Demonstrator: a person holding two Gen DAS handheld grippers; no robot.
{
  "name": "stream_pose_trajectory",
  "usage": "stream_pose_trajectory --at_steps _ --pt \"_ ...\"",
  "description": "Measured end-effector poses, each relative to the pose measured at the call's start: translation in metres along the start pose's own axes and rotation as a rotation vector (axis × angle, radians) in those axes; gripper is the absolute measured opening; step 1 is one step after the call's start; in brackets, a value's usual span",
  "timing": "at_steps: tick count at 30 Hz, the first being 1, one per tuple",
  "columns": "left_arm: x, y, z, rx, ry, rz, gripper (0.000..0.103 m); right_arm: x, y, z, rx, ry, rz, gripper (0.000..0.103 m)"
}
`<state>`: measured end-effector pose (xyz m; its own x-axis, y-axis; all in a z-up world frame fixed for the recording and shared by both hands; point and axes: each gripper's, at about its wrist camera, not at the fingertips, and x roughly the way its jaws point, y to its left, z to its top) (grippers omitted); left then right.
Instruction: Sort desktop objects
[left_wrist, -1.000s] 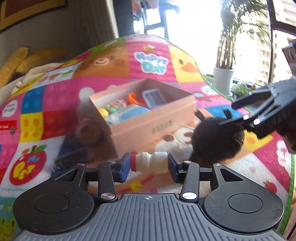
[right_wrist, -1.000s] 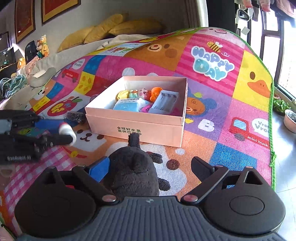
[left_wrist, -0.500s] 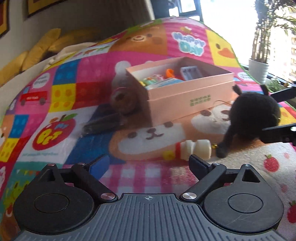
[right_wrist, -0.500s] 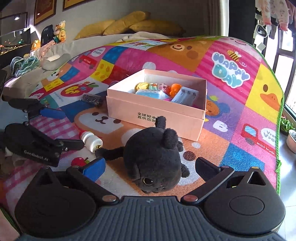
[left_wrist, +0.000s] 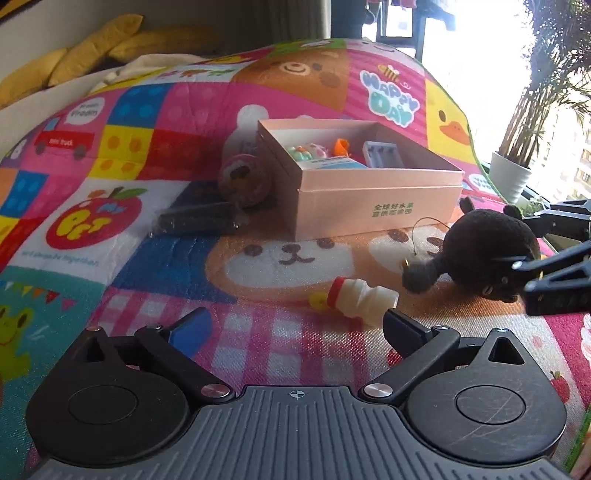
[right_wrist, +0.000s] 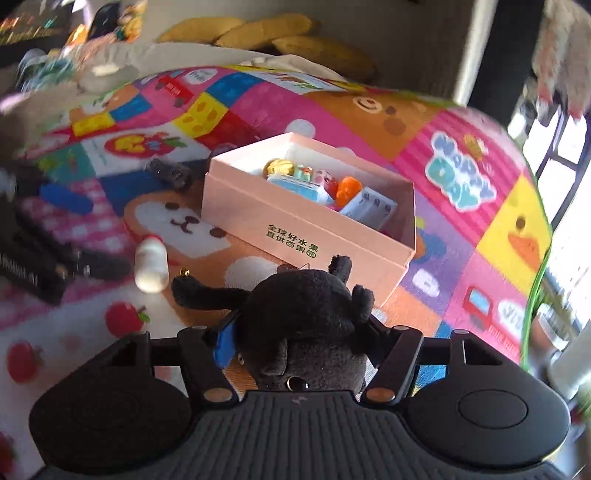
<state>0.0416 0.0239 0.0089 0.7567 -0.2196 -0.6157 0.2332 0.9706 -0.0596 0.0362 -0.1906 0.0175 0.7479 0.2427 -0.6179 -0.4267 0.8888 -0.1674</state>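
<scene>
Left tongs: matte black body, ribbed grey housing at the camera edge bearing a small crosshair mark. Two round black discs flank the housing, each with a shallow inner circle; the one right of the housing is scratched. Angled black link arms, silver screw heads at the pivots. One finger pad blue, the other black.

Right tongs: same build, ribbed grey housing, copper-toned pivot screws, triangular cut-outs, blue pad left of the housing.

The play mat carries "HAPPY DAY" in blue letters on a pink striped square, "PET" in yellow on a red apple and "mini truck" on a red truck. The pink box has two lines of green Chinese characters on its front wall.
</scene>
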Motion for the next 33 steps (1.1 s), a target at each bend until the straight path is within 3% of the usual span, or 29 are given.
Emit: stream_pose_trajectory --at_steps 4,6,7,9,11,17,21,26,28,29,33 --pt "-0.001 -0.002 0.002 0.009 0.008 -0.015 0.102 0.002 -0.06 0.001 0.464 0.071 0.376 0.066" --pt "-0.001 -0.005 0.003 0.015 0.006 -0.023 0.102 0.013 -0.076 -0.01 0.587 0.113 0.445 0.068" --pt "-0.001 -0.006 0.004 0.017 0.004 -0.029 0.102 0.018 -0.08 -0.016 0.616 0.122 0.427 0.069" --pt "-0.001 -0.01 0.004 0.023 0.006 -0.039 0.102 0.019 -0.087 -0.027 0.647 0.11 0.37 0.092" --pt "0.001 -0.014 0.004 0.033 0.011 -0.048 0.103 0.01 -0.09 -0.034 0.648 0.067 0.312 0.096" --pt "0.009 -0.024 0.003 0.051 0.028 -0.065 0.103 -0.022 -0.088 -0.037 0.489 -0.044 0.11 0.1" --pt "0.013 -0.029 0.002 0.059 0.039 -0.056 0.103 -0.038 -0.075 -0.037 0.362 -0.09 0.105 0.103" --pt "0.015 -0.028 0.0 0.046 0.049 -0.044 0.103 -0.026 -0.046 -0.033 0.212 -0.098 0.05 0.102" --pt "0.014 -0.027 -0.001 0.041 0.046 -0.039 0.103 -0.014 -0.038 -0.031 0.194 -0.07 0.03 0.086" --pt "0.014 -0.026 -0.001 0.038 0.043 -0.038 0.103 -0.007 -0.038 -0.029 0.207 -0.037 0.048 0.071" --pt "0.013 -0.026 -0.001 0.035 0.044 -0.037 0.103 0.002 -0.047 -0.026 0.341 0.021 0.155 0.068"
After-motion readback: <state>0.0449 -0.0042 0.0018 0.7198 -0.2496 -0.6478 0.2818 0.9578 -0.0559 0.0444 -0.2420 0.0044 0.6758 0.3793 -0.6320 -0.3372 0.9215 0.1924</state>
